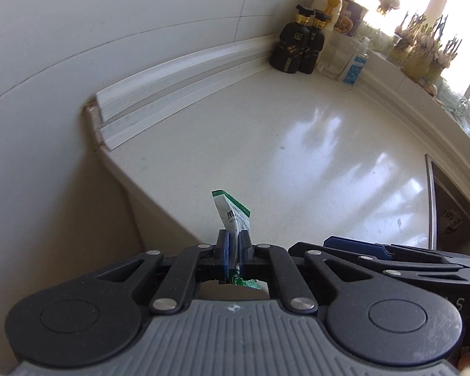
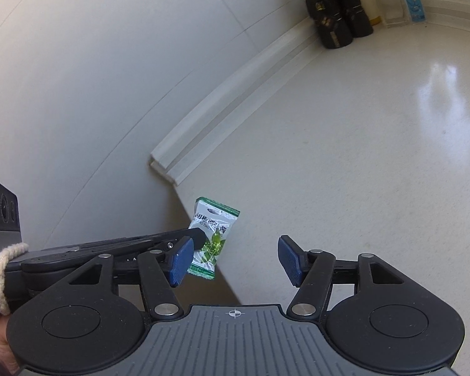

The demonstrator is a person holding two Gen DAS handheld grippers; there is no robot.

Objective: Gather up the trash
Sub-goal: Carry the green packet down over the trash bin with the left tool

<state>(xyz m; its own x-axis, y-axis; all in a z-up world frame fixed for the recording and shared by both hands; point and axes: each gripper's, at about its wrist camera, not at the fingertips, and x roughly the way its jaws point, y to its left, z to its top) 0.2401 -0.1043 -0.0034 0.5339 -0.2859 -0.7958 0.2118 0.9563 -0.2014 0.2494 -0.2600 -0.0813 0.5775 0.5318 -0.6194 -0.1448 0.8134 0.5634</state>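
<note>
Pinching a green-white sachet [image 1: 233,216], the left gripper [image 1: 233,244] is held over the counter [image 1: 297,144]; right gripper [image 2: 232,258] spread, empty; black bottles [image 1: 297,47] cornered.

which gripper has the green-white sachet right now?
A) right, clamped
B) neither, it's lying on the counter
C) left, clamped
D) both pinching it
C: the left gripper has its jaws shut on the green-white sachet, which sticks up above them, while the right gripper stands open with nothing between its pads.
</note>
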